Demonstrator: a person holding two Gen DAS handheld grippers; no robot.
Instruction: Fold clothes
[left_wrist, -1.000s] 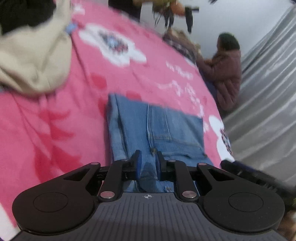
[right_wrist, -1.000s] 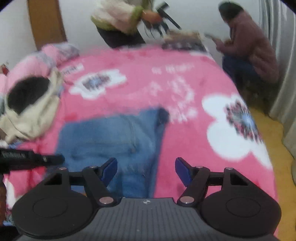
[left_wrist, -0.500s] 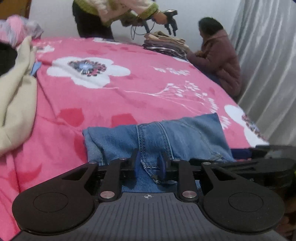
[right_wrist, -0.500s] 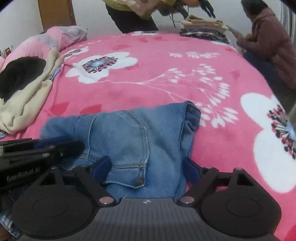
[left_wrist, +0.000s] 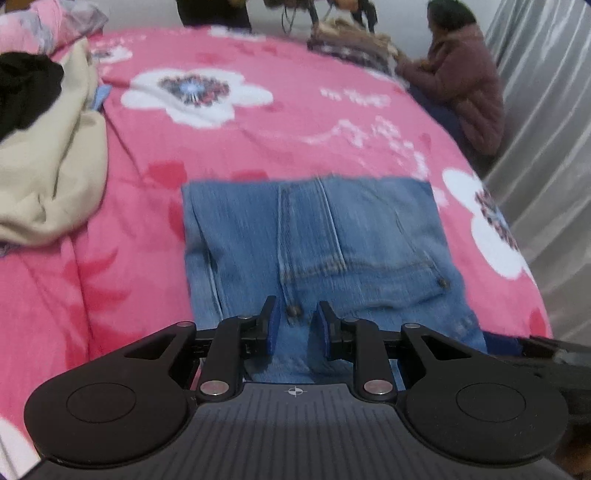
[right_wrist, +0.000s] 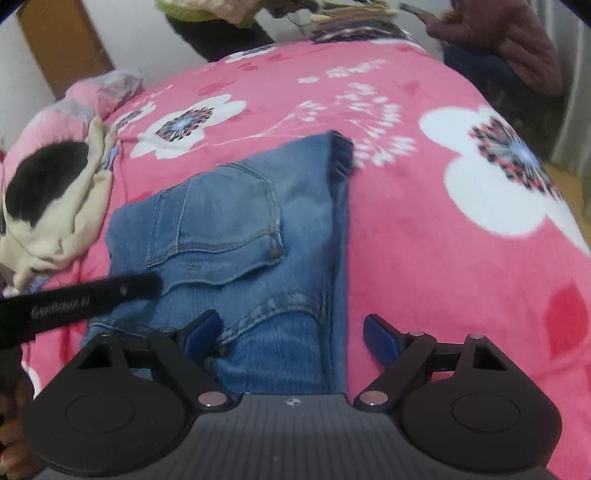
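Observation:
Folded blue jeans (left_wrist: 314, 229) lie flat on the pink flowered bedspread (left_wrist: 258, 129), waistband toward me. My left gripper (left_wrist: 295, 326) sits at the near waistband edge, its blue pads close together with denim and the button between them. In the right wrist view the jeans (right_wrist: 229, 221) show a back pocket on top. My right gripper (right_wrist: 293, 334) hovers over their near right part with its fingers spread wide and nothing pinched. The left gripper's black body (right_wrist: 74, 299) crosses the jeans' left side there.
A beige and black garment (left_wrist: 48, 147) is heaped at the bed's left. A seated person (left_wrist: 469, 85) and a stack of folded clothes (left_wrist: 347, 37) are at the far right corner. Another person (right_wrist: 207, 22) stands beyond the bed. Grey curtain (left_wrist: 546, 110) hangs on the right.
The jeans went from bunched at the left gripper to spread flat on the bed. Both views shifted over them. The right gripper stayed open.

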